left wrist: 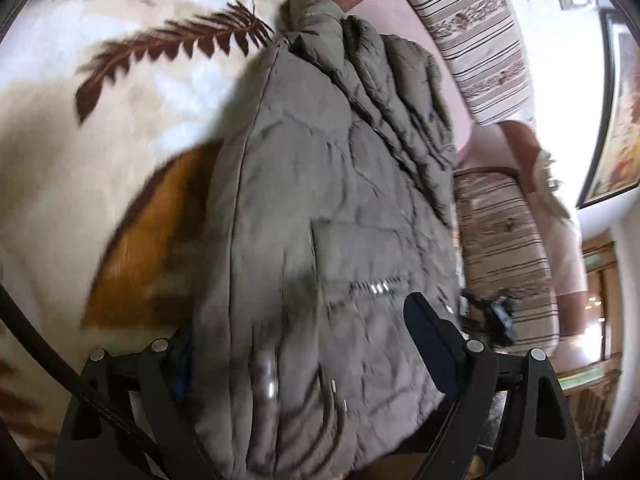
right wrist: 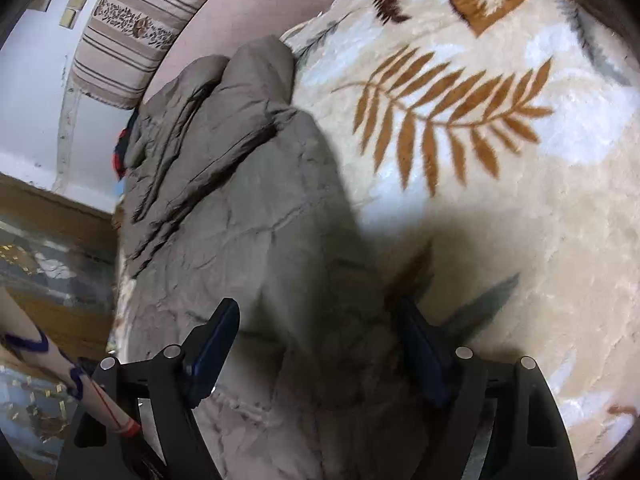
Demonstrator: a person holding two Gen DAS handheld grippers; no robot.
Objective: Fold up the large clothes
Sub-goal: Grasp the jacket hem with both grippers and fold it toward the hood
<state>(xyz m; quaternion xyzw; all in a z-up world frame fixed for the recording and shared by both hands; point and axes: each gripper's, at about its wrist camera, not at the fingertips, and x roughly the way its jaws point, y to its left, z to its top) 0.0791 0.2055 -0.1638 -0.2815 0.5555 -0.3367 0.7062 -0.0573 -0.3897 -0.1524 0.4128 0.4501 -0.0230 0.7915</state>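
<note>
An olive-grey quilted jacket (left wrist: 332,200) lies on a cream blanket with brown fern prints (left wrist: 120,92). In the left wrist view my left gripper (left wrist: 304,344) is open, its jaws wide apart on either side of the jacket's near end, where a zip pocket shows. The left finger is partly hidden by the fabric. In the right wrist view the same jacket (right wrist: 240,200) runs away from my right gripper (right wrist: 320,344), which is open with its jaws astride the jacket's near edge. The fabric bulges between both pairs of fingers.
Striped cushions (left wrist: 480,40) lean against a pink sofa back beyond the jacket. A framed picture (left wrist: 616,120) hangs on the wall. A person's legs (left wrist: 560,232) stand beside the cushions. A patterned floor (right wrist: 44,256) lies to the left of the bed edge.
</note>
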